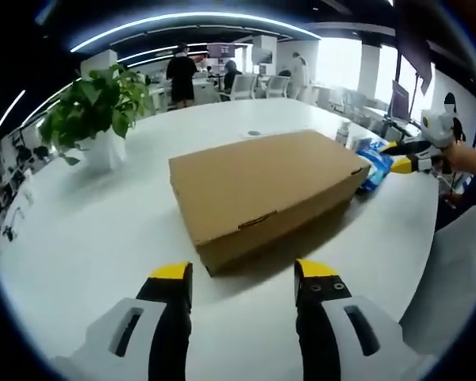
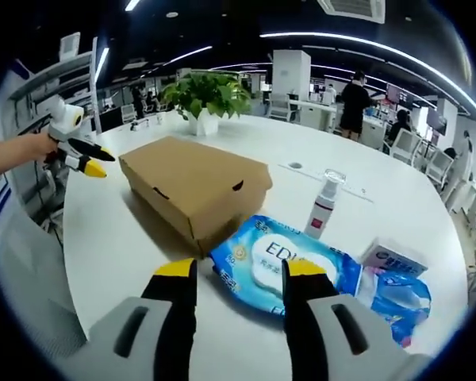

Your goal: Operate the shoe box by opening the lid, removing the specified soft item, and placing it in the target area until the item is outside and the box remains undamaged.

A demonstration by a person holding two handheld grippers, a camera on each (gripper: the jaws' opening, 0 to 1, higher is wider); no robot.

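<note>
Shoe box (image 1: 266, 190) ahead of left gripper (image 1: 244, 274)

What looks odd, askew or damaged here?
Nothing stands out. The box lies flat and closed on the table, undented; the wipes pack lies beside it and the bottle stands upright.

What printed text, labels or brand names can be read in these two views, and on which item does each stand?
"ED": large letters on the blue wipes pack; the right gripper hides the rest.
Small white packet: print too blurred to read.
Spray bottle: pink label, unreadable.
Cardboard box: no text visible.
</note>
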